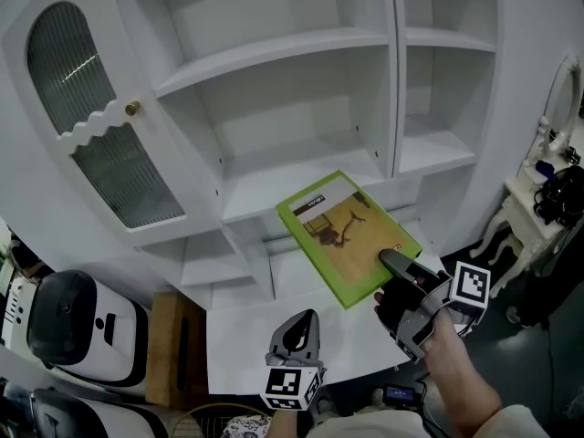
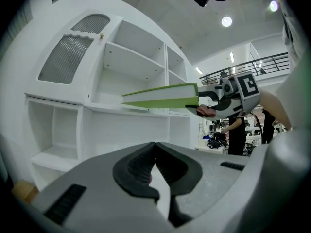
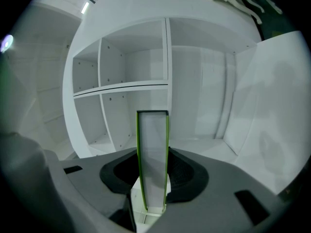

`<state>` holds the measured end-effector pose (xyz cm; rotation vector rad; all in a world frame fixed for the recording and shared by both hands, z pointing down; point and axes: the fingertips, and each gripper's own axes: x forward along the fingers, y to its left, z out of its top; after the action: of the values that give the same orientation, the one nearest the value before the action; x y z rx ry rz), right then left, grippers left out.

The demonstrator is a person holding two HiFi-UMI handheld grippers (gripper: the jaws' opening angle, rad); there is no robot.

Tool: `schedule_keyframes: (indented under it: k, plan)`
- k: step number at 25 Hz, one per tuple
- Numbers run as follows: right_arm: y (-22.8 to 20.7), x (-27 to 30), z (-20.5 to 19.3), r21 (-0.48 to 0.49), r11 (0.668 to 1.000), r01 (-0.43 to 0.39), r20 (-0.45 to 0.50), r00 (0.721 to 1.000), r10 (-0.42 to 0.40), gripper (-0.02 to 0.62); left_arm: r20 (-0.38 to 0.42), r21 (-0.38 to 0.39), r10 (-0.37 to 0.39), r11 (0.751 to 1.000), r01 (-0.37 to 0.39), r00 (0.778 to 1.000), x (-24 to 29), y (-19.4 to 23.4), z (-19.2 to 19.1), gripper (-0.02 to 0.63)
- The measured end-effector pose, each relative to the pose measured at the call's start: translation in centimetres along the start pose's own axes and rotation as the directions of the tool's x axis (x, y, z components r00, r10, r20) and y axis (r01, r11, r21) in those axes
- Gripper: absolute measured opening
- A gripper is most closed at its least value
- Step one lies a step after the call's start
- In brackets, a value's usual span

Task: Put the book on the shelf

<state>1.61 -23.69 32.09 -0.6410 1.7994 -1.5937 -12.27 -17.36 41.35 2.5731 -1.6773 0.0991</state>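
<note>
A green book (image 1: 347,235) with a brown picture on its cover hangs flat in front of the white shelf unit's middle shelf (image 1: 301,176). My right gripper (image 1: 397,267) is shut on the book's near right corner. In the right gripper view the book (image 3: 153,154) stands edge-on between the pads, pointing at the open compartments. The left gripper view has the book (image 2: 165,97) level in the air, gripped by the right gripper (image 2: 206,106). My left gripper (image 1: 301,322) sits low over the white table, shut with nothing in it (image 2: 155,147).
A cabinet door (image 1: 100,144) with ribbed glass stands open at the left. The white table (image 1: 246,336) lies below the shelves. White and black machines (image 1: 64,322) and a brown box (image 1: 173,349) stand at lower left. An ornate white side table (image 1: 525,199) is at the right.
</note>
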Motion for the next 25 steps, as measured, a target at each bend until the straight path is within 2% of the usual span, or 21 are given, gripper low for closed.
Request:
schedule_keyframes:
  k: [15,25]
  plan:
    - [-1.3,3.9,3.2,0.047,0.998,0.043,0.041,0.998,-0.045,0.147,-0.001,0.004,0.018,1.0,-0.018,1.0,0.1,0.8,0.3,0.003]
    - [-1.8,7.8,4.3,0.05,0.997,0.061,0.06,0.996,-0.064,0.147,-0.007,-0.002,-0.003,1.0,0.003,1.0,0.9,0.6,0.5,0.003]
